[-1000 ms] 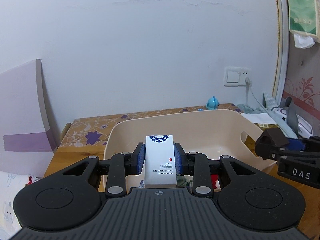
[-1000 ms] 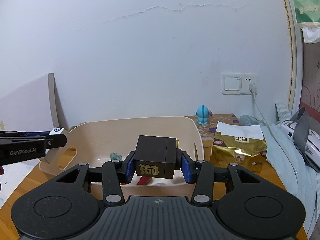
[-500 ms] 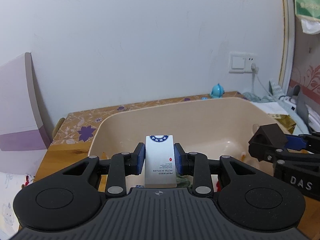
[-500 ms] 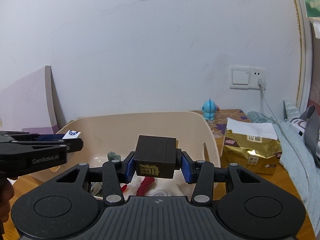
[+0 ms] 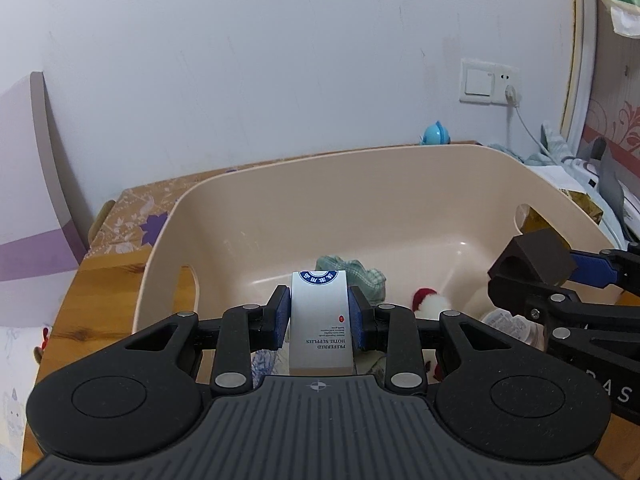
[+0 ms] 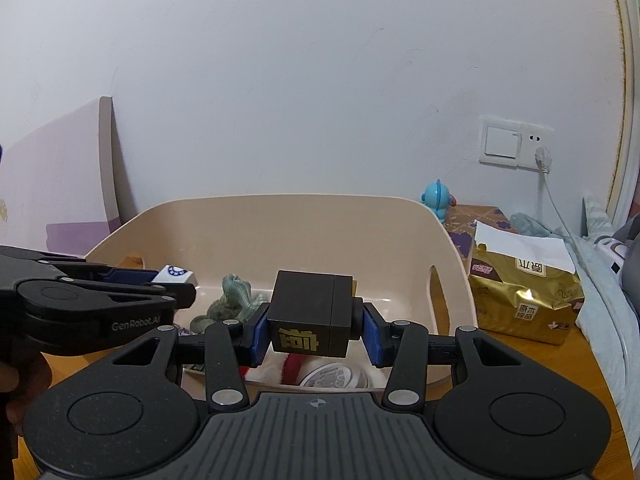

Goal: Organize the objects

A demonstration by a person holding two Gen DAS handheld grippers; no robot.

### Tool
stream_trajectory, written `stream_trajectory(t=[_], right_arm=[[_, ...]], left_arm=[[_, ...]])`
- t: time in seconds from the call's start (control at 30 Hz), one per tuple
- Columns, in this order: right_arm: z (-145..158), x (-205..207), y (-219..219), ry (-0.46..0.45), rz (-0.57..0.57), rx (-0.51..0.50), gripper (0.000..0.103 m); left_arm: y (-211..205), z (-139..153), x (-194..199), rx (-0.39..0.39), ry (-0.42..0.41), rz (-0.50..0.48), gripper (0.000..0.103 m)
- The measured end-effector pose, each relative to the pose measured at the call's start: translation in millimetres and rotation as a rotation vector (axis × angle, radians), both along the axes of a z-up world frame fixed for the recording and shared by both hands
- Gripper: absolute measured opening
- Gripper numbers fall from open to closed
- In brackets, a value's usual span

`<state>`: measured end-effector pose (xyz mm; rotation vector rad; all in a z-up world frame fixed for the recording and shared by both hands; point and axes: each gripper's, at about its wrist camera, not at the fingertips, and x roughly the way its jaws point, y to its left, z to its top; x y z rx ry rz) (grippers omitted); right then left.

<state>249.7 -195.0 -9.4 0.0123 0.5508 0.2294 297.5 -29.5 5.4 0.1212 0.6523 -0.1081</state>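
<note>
My left gripper is shut on a white box with a blue round logo, held above the near part of a beige plastic basket. My right gripper is shut on a dark brown box with a gold character, held over the basket's near rim. The dark box also shows at the right of the left wrist view, and the white box at the left of the right wrist view. Inside the basket lie a green cloth, a red-and-white plush and a round tin.
The basket stands on a wooden table. A gold tissue pack and a small blue toy stand to its right. A purple-white board leans on the wall at left. A wall socket with a cable is behind.
Both grippers moved forward over the basket with their boxes still held. The basket's contents have come into view below them.
</note>
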Motion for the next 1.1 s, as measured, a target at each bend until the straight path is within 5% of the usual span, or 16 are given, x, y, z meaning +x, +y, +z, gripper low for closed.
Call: stream_trajectory(t=[0.3, 0.5, 0.77, 0.9, 1.1], right_arm=[[0.7, -0.3, 1.2, 0.008, 0.009, -0.018, 0.05], [3.3, -2.6, -5.4, 0.017, 0.0, 0.015, 0.059], [14.1, -11.7, -15.9, 0.017, -0.013, 0.067, 0.079], [21.1, -19.7, -17.2, 0.001, -0.016, 0.064, 0.088], [30.2, -32.2, -18.4, -0.018, -0.011, 0.064, 0.093]], left_arm=[[-2.5, -0.7, -4.2, 0.009, 0.009, 0.022, 0.034], [-0.3, 6.1, -10.1, -0.008, -0.011, 0.033, 0.06], [-2.8, 19.0, -22.0, 0.002, -0.046, 0.033, 0.069], [-3.2, 25.0, -28.5, 0.011, -0.059, 0.044, 0.084], [-2.8, 34.2, -41.7, 0.017, -0.078, 0.056, 0.086]])
